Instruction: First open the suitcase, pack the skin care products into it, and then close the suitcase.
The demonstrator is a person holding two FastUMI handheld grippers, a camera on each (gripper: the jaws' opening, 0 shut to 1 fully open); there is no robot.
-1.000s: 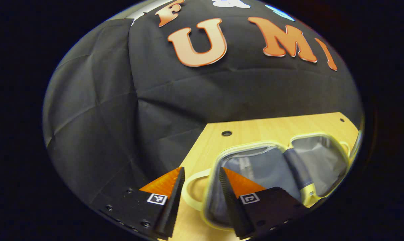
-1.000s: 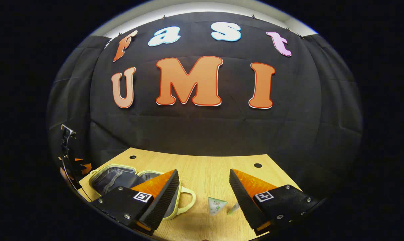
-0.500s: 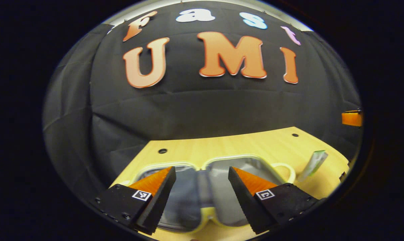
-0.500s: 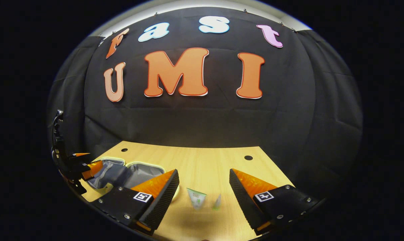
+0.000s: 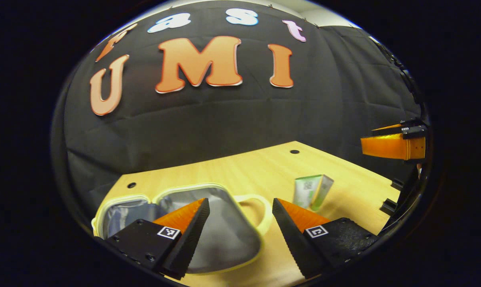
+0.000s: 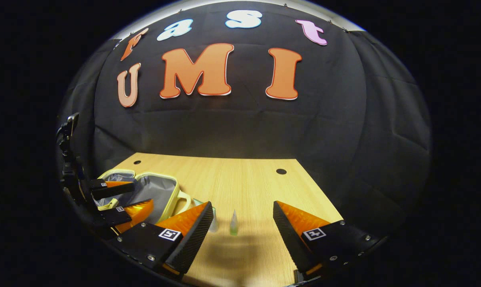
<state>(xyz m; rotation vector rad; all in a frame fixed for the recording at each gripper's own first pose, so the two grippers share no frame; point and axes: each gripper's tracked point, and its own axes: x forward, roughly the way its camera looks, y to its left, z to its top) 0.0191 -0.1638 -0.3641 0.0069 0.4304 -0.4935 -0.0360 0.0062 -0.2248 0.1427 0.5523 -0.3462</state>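
1. Suitcase lies open on the table; grey lining up, handle toward the products. It sits under and just ahead of the left gripper, whose fingers are spread, holding nothing.
2. Right gripper likewise released and empty. Small green-capped bottle stands just ahead, between its fingers.
3. Judgement: pick-up step. Lower straight, centre the bottle, close gently; it looks light and tippy.
4. Left gripper view shows the green-and-white tube whole; in the right gripper view a finger hides most of it.
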